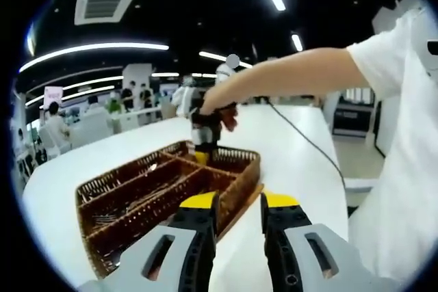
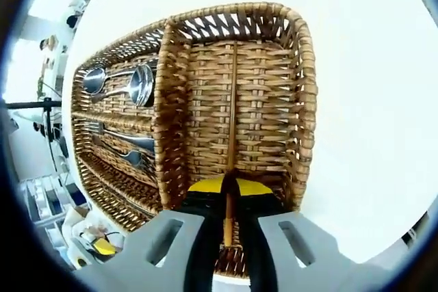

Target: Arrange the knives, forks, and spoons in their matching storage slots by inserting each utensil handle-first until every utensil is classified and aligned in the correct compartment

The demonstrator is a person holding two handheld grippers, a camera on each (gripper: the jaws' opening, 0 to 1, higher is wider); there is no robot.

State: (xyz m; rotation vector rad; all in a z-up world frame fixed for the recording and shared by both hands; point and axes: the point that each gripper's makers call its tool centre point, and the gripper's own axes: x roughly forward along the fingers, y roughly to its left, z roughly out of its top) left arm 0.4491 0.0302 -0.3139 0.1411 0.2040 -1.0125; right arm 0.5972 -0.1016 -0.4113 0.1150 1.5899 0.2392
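A brown wicker tray point(image 1: 236, 189) with several slots sits on the white table. My left gripper point(image 1: 239, 203) hovers open just short of the tray's near corner, with nothing between its jaws. At the tray's far end a person's arm holds my right gripper point(image 1: 204, 143) pointing down into it. From above, my right gripper point(image 2: 228, 193) is shut on a thin wooden stick point(image 2: 233, 114) that lies along the wide compartment. Two spoons point(image 2: 140, 83) rest in a narrow slot on the left, and more metal utensils point(image 2: 130, 141) lie in the slots beside it.
The white table point(image 1: 294, 148) stretches away behind the tray, with a black cable point(image 1: 301, 135) running across it. A person in a white shirt point(image 1: 404, 169) stands at the right. Other people and tables are far back in the room.
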